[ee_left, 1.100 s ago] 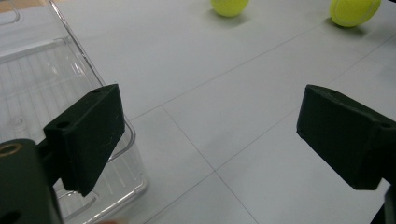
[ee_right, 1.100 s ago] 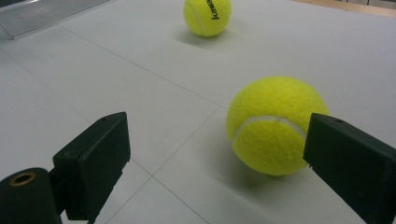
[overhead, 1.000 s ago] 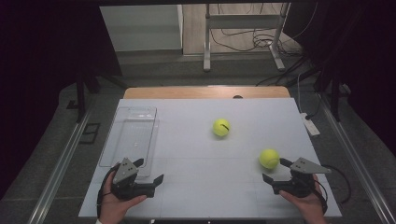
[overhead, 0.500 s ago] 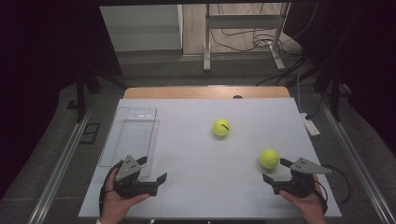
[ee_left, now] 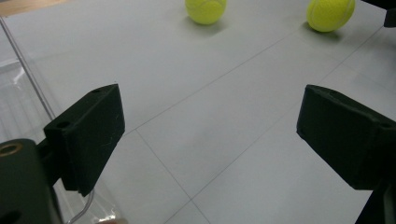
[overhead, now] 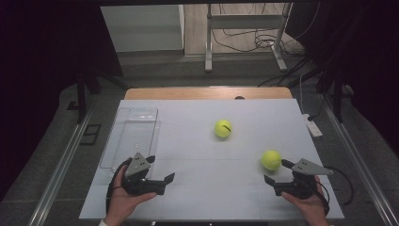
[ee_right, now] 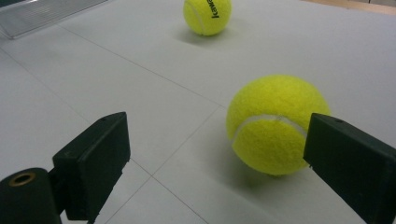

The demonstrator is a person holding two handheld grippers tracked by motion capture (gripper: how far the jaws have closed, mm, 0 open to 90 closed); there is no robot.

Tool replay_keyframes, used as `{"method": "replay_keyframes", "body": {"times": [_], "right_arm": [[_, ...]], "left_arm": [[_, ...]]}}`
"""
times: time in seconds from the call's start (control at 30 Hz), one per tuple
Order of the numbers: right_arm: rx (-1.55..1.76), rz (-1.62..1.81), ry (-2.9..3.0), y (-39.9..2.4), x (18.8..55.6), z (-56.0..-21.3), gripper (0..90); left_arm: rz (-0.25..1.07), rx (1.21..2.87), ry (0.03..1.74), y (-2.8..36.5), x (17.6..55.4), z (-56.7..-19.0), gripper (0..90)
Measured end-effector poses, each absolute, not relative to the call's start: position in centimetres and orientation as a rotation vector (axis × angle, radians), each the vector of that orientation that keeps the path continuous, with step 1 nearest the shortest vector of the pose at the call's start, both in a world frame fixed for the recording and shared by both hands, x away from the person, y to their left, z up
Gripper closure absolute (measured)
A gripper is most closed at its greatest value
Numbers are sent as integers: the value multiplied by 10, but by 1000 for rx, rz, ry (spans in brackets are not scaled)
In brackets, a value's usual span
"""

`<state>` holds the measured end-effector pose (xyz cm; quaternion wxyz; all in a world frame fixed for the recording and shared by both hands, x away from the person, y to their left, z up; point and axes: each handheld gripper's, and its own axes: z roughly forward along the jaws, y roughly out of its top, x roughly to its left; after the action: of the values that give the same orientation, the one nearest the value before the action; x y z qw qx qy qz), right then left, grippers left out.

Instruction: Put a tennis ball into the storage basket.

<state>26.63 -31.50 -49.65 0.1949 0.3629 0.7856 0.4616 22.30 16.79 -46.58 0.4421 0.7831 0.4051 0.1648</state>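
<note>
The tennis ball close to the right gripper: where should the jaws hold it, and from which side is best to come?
Grip the near tennis ball across its widest middle, pushing the open right gripper forward along the table. The ball sits free just ahead of the jaws, toward one jaw, so shift sideways to centre it.

The surface point(overhead: 197, 155) lies bare between the left gripper point(overhead: 160, 170) and the two balls, while the clear box point(overhead: 131, 136) stands just beside it at the left edge.
</note>
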Motion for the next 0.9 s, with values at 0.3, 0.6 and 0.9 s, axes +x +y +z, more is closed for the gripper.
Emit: {"method": "replay_keyframes", "body": {"times": [0.3, 0.6, 0.9], "right_arm": [[1019, 1285, 2207, -314, 267, -498, 75], [1018, 1285, 2208, -314, 269, -498, 75], [1017, 1281, 2209, -314, 268, -498, 75]], "left_arm": [[391, 1949, 999, 163, 229, -462, 84], [365, 1984, 973, 152, 237, -462, 84], [354, 2002, 955, 145, 244, -460, 85]]}}
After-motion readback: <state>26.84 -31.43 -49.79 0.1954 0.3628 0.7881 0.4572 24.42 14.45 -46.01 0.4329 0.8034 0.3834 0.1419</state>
